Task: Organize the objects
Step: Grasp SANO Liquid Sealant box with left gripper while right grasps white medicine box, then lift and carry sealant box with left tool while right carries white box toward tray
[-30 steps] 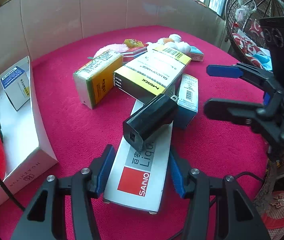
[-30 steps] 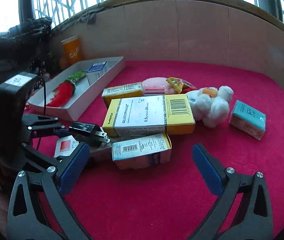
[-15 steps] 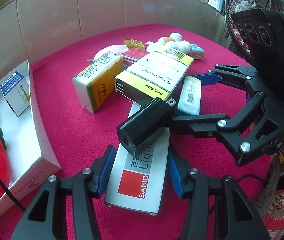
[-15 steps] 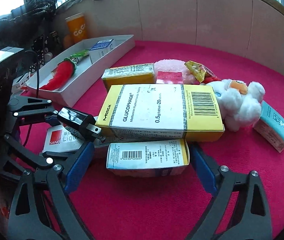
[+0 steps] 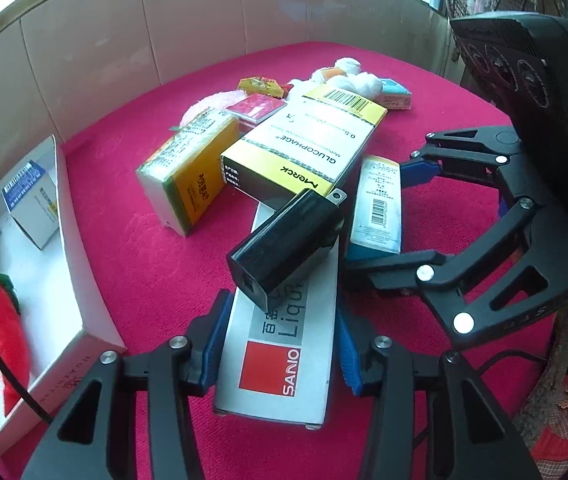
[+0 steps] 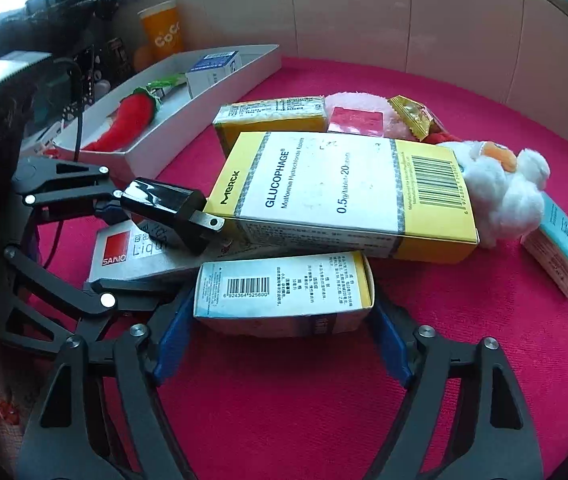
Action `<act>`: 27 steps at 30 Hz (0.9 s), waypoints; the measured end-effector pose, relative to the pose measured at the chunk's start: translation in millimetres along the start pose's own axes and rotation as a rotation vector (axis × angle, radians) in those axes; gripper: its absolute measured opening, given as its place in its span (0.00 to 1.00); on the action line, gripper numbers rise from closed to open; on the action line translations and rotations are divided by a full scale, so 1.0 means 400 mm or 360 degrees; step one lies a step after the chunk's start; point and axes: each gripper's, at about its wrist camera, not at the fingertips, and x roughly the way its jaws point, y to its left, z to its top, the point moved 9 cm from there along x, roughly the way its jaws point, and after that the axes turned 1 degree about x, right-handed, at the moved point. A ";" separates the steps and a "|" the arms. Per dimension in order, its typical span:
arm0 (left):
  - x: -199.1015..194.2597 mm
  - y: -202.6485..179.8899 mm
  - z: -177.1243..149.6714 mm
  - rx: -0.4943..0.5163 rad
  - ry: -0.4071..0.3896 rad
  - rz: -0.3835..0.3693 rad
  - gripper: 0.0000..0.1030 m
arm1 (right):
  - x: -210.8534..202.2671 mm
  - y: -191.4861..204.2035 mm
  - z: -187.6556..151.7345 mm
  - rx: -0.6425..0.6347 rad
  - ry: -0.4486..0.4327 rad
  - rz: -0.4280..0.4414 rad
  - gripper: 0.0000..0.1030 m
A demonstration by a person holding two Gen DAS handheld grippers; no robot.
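Left tongs (image 5: 280, 344): closing around the white SANO box (image 5: 280, 356) – pads just beside its long sides, contact unclear.
Black charger (image 5: 287, 244): lying tilted on the SANO box, prongs at 1 o'clock.
Right tongs (image 6: 282, 332): closing on the small barcode box (image 6: 284, 288) (pads not visibly pressing yet).
Yellow Glucophage box (image 6: 343, 192): at 12 o'clock of the barcode box – overlapping it on the red tabletop (image 6: 284, 400).

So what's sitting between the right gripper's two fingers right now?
The small white and blue carton with a barcode lies between the closing fingers of the right gripper, clearest in the right wrist view.
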 end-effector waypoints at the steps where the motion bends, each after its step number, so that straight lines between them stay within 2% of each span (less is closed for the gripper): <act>1: -0.006 -0.002 0.001 0.0023 -0.0010 0.0020 0.45 | -0.002 0.004 0.000 -0.0014 -0.0005 -0.0006 0.68; 4: -0.031 -0.013 0.006 0.0136 -0.0069 0.0154 0.43 | -0.017 -0.011 -0.002 0.0036 -0.0038 -0.0049 0.68; 9: -0.081 -0.026 0.026 0.0407 -0.0205 0.0540 0.42 | -0.075 -0.111 -0.010 0.0321 -0.0160 -0.0114 0.68; 12: -0.097 -0.026 0.043 0.0589 -0.0276 0.0786 0.42 | -0.089 -0.144 -0.025 0.0411 -0.0166 -0.0122 0.68; 15: -0.123 -0.043 0.041 0.0745 -0.0349 0.0969 0.42 | -0.096 -0.148 -0.028 0.0430 -0.0174 -0.0114 0.68; 18: -0.136 -0.048 0.053 0.0730 -0.0388 0.1006 0.42 | -0.097 -0.146 -0.022 0.0434 -0.0188 -0.0113 0.68; 22: -0.159 -0.009 0.052 0.0568 -0.0401 0.0968 0.41 | -0.110 -0.157 -0.018 0.0473 -0.0231 -0.0122 0.68; 27: -0.218 0.031 0.066 0.0317 -0.0515 0.0899 0.42 | -0.161 -0.149 -0.006 0.0459 -0.0369 -0.0169 0.68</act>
